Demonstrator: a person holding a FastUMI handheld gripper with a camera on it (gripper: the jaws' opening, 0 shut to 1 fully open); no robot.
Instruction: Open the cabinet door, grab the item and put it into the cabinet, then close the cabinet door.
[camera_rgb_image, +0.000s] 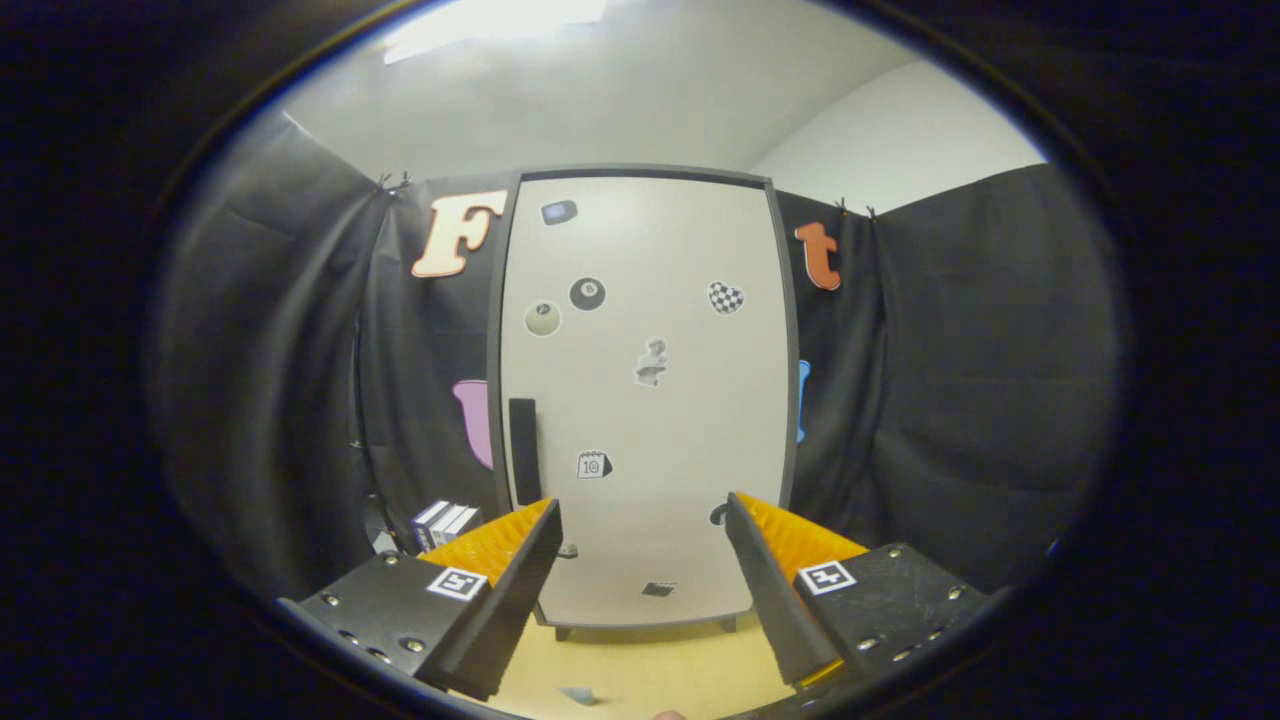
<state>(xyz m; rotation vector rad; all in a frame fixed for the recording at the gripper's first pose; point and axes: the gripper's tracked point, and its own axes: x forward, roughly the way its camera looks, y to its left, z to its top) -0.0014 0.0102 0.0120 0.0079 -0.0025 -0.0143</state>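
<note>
A tall cabinet (645, 400) stands straight ahead on a wooden table, its pale door shut and dotted with several stickers. A dark vertical handle (524, 450) runs along the door's left edge, just above my left fingertip. My gripper (642, 515) is open, with nothing between its fingers, and faces the lower part of the door from a short way off. A small dark box with white stripes (445, 522) lies on the table left of the cabinet, beyond my left finger.
Black cloth walls close in on both sides and behind the cabinet. The wooden tabletop (650, 665) shows between my fingers, below the cabinet's short feet. A small bluish scrap (578, 693) lies on the table near me.
</note>
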